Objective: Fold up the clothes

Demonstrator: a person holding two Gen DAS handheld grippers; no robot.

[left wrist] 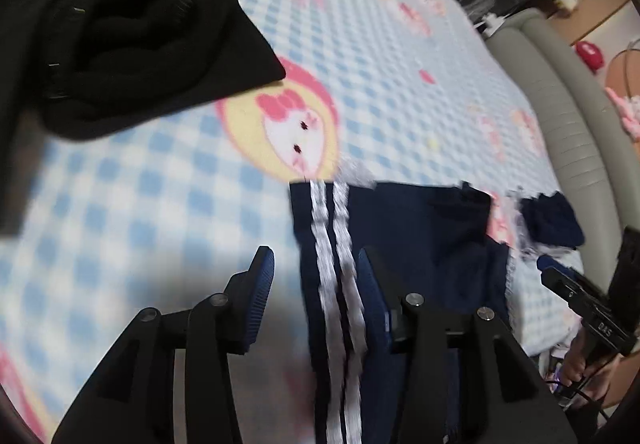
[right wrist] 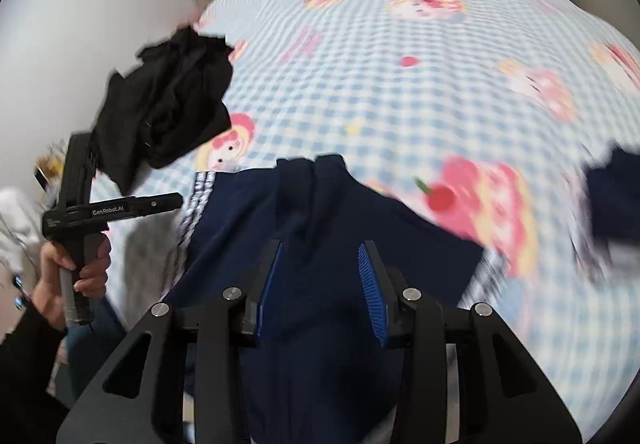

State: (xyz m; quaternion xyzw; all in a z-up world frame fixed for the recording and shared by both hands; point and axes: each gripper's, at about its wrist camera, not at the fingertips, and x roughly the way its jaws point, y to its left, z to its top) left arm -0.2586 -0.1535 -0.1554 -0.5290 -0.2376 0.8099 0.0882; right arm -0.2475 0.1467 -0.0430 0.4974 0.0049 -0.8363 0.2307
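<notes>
A navy garment with white side stripes (left wrist: 400, 236) (right wrist: 320, 211) lies flat on the checked bedsheet (left wrist: 120, 183) (right wrist: 380, 83). My left gripper (left wrist: 316, 280) hovers open over its striped edge, and the stripes run between the blue pads (left wrist: 262, 284) without being pinched. Over the middle of the same garment my right gripper (right wrist: 320, 272) also stands open, with cloth below the gap and its pads (right wrist: 370, 276) apart from it. In the right wrist view a hand holds the left gripper's handle (right wrist: 80, 211) at the left.
A crumpled black garment (left wrist: 140, 43) (right wrist: 172, 107) lies on the bed beyond the navy one. A second small navy piece (left wrist: 552, 219) (right wrist: 616, 199) sits near the bed's right side. A grey padded bed edge (left wrist: 568, 123) runs along there, with shelves and furniture behind.
</notes>
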